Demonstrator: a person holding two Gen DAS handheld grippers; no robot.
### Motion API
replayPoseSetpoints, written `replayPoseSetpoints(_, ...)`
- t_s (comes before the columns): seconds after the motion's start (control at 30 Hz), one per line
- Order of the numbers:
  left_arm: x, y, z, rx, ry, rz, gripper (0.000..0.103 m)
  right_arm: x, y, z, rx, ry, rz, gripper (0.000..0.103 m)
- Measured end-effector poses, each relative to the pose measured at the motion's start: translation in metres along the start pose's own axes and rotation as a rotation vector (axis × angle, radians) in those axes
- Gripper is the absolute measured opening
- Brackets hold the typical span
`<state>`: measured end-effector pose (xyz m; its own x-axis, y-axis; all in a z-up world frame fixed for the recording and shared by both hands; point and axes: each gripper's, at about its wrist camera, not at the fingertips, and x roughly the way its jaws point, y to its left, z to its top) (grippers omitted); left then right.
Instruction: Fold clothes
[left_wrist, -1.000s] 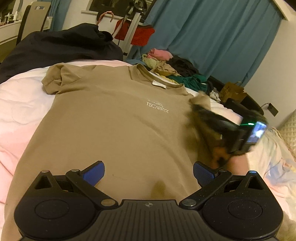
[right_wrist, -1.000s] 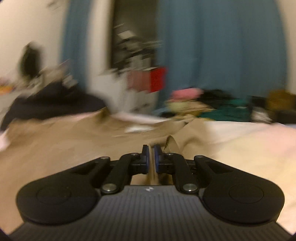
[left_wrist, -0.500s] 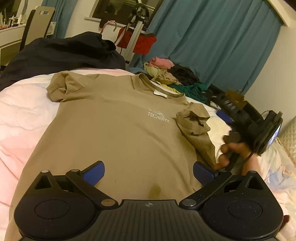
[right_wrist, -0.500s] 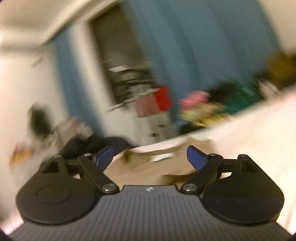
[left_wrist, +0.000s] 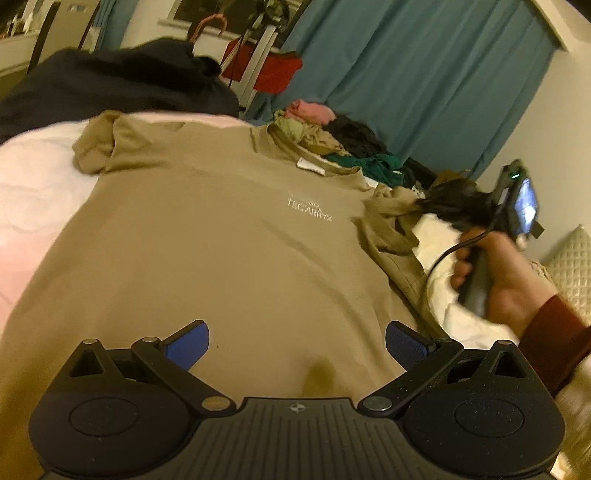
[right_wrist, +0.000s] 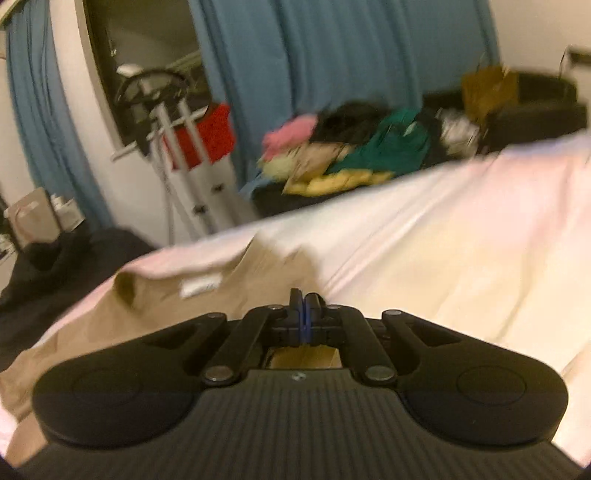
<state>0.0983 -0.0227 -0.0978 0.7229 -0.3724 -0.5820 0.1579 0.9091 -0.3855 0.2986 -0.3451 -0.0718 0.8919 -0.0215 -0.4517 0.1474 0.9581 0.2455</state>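
Folding step: a tan T-shirt (left_wrist: 221, 236) lay face-up and spread across the pale bed (left_wrist: 33, 192), its collar toward the blue curtain, with one sleeve (left_wrist: 391, 221) being dealt with first.
Right tongs: the right gripper (right_wrist: 304, 314) was clenched, pads pressed together; in the left wrist view the sleeve's tip ran drawn out to a point into its blurred jaws, so it appeared to be pinching that cloth.
Right hand: the person's hand (left_wrist: 498, 280) held the tool just off the shirt's edge, over bare sheet.
Left tongs: the left gripper (left_wrist: 297, 341) stood released, jaws wide, above the shirt's lower front and holding nothing.
Doing it well: the pinched sleeve probably needed carrying low and flat across the chest, so the fold line ran straight from shoulder to hem. The idle tongs could pin the body near the hem to stop the shirt dragging.
Watch point: the other sleeve (left_wrist: 99, 147) sat bunched at the far shoulder and would likely want smoothing before its own fold.
Background: a pile of unfolded clothes (left_wrist: 332, 136) waited beyond the collar.
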Motion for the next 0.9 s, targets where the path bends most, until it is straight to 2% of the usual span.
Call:
replayPoseSetpoints(0.17, 0.003, -0.007, 0.006, 0.027, -0.016, -0.008, 0.103, 0.001, -0.048, 0.048, -0.027, -0.044, -0.182, 0.003)
replayPoseSetpoints(0.23, 0.004, -0.009, 0.004, 0.048, -0.021, -0.003, 0.103, 0.014, -0.068, 0.061, -0.053, -0.057, -0.272, 0.004)
replayPoseSetpoints(0.3, 0.007, -0.01, 0.003, 0.067, -0.023, 0.011, 0.103, 0.026, -0.094, 0.065, -0.004, -0.043, -0.335, 0.004)
replayPoseSetpoints(0.47, 0.017, -0.011, 0.004, 0.088, -0.012, 0.031, 0.103, 0.027, -0.137, 0.045, 0.186, -0.031, -0.305, 0.007)
replayPoseSetpoints(0.5, 0.018, -0.011, 0.004, 0.094, -0.012, 0.033, 0.103, 0.023, -0.14, 0.037, 0.207, -0.037, -0.293, 0.012)
replayPoseSetpoints(0.57, 0.019, -0.011, 0.004, 0.108, -0.01, 0.037, 0.103, 0.014, -0.145, 0.02, 0.248, -0.048, -0.268, 0.055)
replayPoseSetpoints(0.6, 0.02, -0.011, 0.003, 0.114, -0.007, 0.037, 0.103, 0.009, -0.148, 0.013, 0.254, -0.062, -0.261, 0.092)
replayPoseSetpoints(0.63, 0.02, -0.012, 0.003, 0.121, -0.003, 0.037, 0.103, 0.004, -0.149, 0.006, 0.251, -0.085, -0.265, 0.103)
replayPoseSetpoints(0.67, 0.019, -0.011, 0.002, 0.125, 0.001, 0.036, 0.103, -0.004, -0.151, -0.003, 0.249, -0.103, -0.274, 0.103)
replayPoseSetpoints(0.73, 0.019, -0.012, 0.001, 0.133, 0.003, 0.034, 0.103, -0.014, -0.157, -0.017, 0.29, -0.084, -0.261, 0.103)
replayPoseSetpoints(0.9, 0.015, -0.013, 0.0, 0.14, 0.0, 0.033, 0.103, -0.032, -0.174, -0.081, 0.66, 0.086, -0.097, 0.102)
